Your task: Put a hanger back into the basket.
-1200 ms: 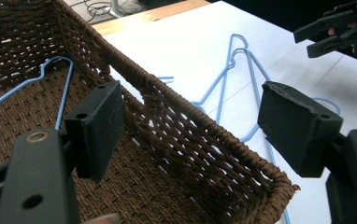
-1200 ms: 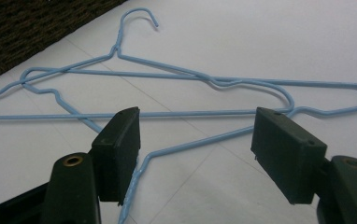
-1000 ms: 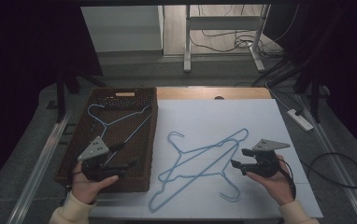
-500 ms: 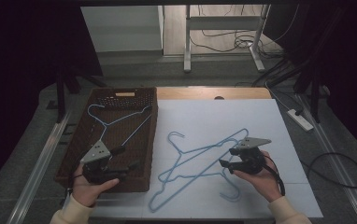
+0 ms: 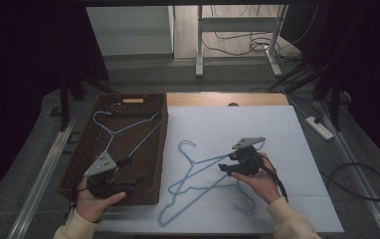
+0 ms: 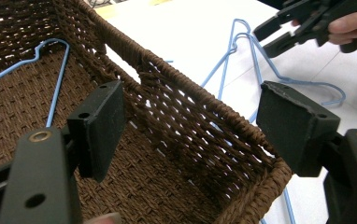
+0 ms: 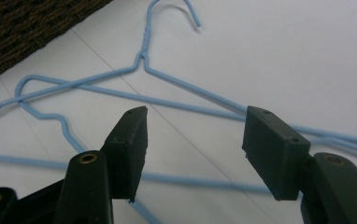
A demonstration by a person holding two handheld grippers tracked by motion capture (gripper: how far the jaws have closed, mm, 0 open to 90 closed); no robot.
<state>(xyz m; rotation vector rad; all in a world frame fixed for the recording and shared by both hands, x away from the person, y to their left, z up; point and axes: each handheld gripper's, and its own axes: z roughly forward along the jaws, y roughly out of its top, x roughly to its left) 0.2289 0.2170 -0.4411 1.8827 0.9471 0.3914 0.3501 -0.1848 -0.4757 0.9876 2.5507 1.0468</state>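
Observation:
A brown woven basket (image 5: 160,149) stands on the left of the table with one blue wire hanger (image 5: 123,130) lying inside. Two more blue hangers (image 5: 198,167) lie crossed on the white sheet (image 5: 237,124). My left gripper (image 5: 134,169) hovers open over the basket's near right corner; the left gripper view has its jaws (image 6: 190,93) straddling the basket wall (image 6: 176,79), apart from it. My right gripper (image 5: 225,163) hangs open just above the crossed hangers; its jaws (image 7: 197,116) stand wide over a hanger arm (image 7: 190,88), holding nothing.
A power strip (image 5: 320,127) and cables lie on the floor to the right. Desk legs (image 5: 198,40) stand behind the table. A metal rail (image 5: 44,174) runs along the left. The basket's corner (image 7: 27,23) lies beyond the hangers in the right gripper view.
My right gripper has moved left from the table's right side to above the crossed hangers. The left gripper has barely shifted.

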